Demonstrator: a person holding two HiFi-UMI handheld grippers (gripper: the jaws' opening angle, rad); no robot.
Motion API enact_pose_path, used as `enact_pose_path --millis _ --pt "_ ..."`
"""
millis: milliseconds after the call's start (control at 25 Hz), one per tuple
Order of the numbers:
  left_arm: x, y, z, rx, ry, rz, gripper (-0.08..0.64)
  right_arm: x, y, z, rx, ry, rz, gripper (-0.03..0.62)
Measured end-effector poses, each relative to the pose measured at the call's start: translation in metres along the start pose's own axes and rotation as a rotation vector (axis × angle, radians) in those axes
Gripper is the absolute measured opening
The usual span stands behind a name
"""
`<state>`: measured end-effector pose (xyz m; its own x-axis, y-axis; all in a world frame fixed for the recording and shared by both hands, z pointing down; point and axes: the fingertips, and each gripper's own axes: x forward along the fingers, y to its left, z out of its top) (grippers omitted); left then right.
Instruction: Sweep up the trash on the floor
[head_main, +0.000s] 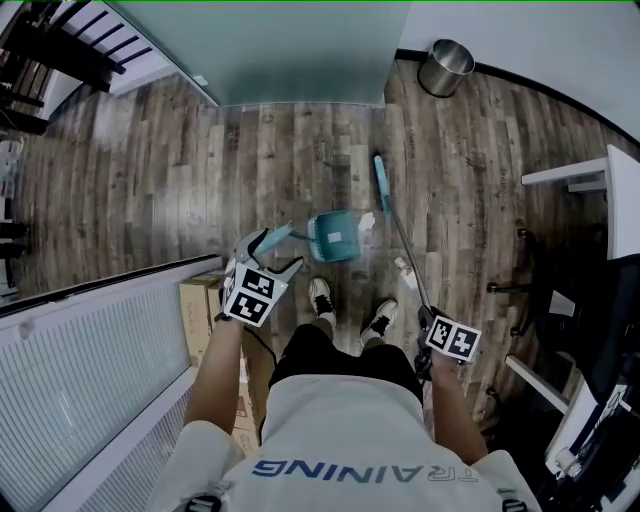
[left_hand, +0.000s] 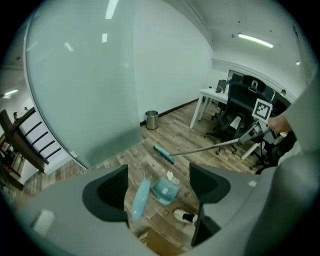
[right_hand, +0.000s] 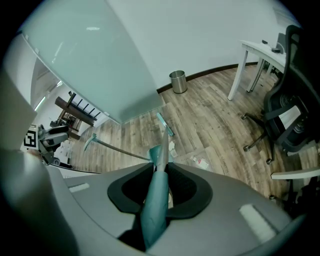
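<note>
A teal dustpan (head_main: 335, 236) stands on the wood floor in front of my feet, its teal handle (left_hand: 140, 197) rising toward my left gripper (head_main: 278, 250). That gripper is open; the handle shows in the gap (left_hand: 159, 172) nearer the left jaw, with no pad pressing on it. My right gripper (head_main: 428, 320) is shut on the teal grip of the broom (right_hand: 155, 200). The broom head (head_main: 380, 176) rests on the floor beyond the dustpan. White paper scraps (head_main: 366, 222) lie by the pan, and a white-and-red wrapper (right_hand: 201, 162) lies nearer my right foot.
A metal bin (head_main: 446, 66) stands by the far wall, next to a frosted glass panel (head_main: 300, 50). Cardboard boxes (head_main: 203, 300) and a white ribbed panel (head_main: 90, 370) are at my left. A white desk (head_main: 590, 180) and office chair (head_main: 580, 300) fill the right.
</note>
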<state>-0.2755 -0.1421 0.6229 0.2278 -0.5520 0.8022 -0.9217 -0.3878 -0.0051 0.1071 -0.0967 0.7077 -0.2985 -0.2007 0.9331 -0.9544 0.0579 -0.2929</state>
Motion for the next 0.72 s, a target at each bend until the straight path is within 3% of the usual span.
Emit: enact_pose_path --millis 240,400,720 --pt "0.073 0.026 -0.046 0.092 0.195 -0.03 0.376 0.002 -0.01 -0.004 0.013 0.02 -0.019 0.109" --pt "0.11 0.03 -0.073 0.146 0.31 -0.101 0.385 0.003 -0.013 -0.007 0.029 0.034 -0.04 0.109" --pt "0.146 0.025 -0.102 0.149 0.412 -0.186 0.372 0.01 -0.017 -0.005 0.041 0.055 -0.072 0.109"
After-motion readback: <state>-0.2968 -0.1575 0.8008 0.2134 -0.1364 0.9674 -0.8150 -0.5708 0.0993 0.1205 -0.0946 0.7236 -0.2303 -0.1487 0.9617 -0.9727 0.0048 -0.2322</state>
